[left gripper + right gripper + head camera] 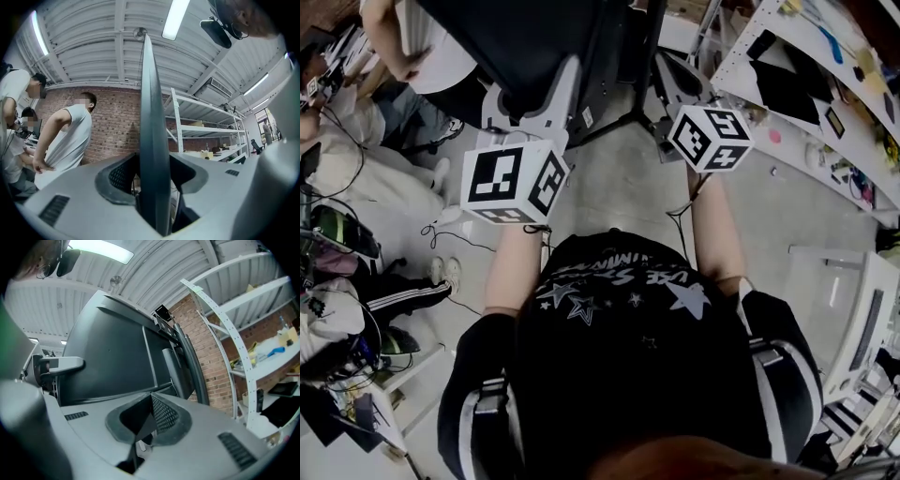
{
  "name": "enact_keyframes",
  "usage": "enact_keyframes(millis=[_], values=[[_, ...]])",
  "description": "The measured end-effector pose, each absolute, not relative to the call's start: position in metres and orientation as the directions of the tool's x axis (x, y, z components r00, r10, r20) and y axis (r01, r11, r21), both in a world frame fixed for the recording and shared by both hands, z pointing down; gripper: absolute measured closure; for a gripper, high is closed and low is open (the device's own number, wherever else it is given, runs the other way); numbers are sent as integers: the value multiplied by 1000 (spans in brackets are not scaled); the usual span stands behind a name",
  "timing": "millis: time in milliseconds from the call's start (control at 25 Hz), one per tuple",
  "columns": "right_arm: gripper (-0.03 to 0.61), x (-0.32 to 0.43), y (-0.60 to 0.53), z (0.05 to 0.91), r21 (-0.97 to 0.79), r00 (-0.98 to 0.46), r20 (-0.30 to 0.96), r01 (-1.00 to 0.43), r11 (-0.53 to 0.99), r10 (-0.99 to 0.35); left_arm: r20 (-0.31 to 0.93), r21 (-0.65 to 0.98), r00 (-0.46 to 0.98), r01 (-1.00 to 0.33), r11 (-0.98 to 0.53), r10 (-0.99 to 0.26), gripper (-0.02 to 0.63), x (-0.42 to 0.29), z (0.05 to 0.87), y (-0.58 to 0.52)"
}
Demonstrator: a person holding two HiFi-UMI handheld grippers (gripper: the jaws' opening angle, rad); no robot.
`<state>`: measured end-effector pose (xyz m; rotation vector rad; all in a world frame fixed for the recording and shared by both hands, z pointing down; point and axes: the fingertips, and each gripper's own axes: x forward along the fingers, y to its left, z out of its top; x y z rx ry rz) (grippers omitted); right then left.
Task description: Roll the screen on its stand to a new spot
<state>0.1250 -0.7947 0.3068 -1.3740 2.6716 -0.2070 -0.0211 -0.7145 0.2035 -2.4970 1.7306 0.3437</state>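
Both claws are pointing up at the screen [150, 93], which is standing just ahead of me. My left claw [154, 158] is clenching on its thin upright edge. My right claw [151, 399] is pinching shut on nothing, facing the screen's dark back. To my right, a white rack of shelves [811, 112] is holding flat black pieces [780, 86] and small coloured bits. Two people [65, 136] are bending beyond the screen, left.

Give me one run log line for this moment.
left hand-held gripper: clamped on screen edge | right hand-held gripper: shut, empty, facing screen's back | stage: one-sided grip
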Motion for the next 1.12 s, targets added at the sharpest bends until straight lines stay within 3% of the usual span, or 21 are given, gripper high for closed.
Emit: enact_keyframes(millis=[1120], values=[[571, 104, -710, 312, -211, -541, -28, -819, 534, -840, -221, 75, 322, -936, -345, -921, 396, -43, 209, -665]])
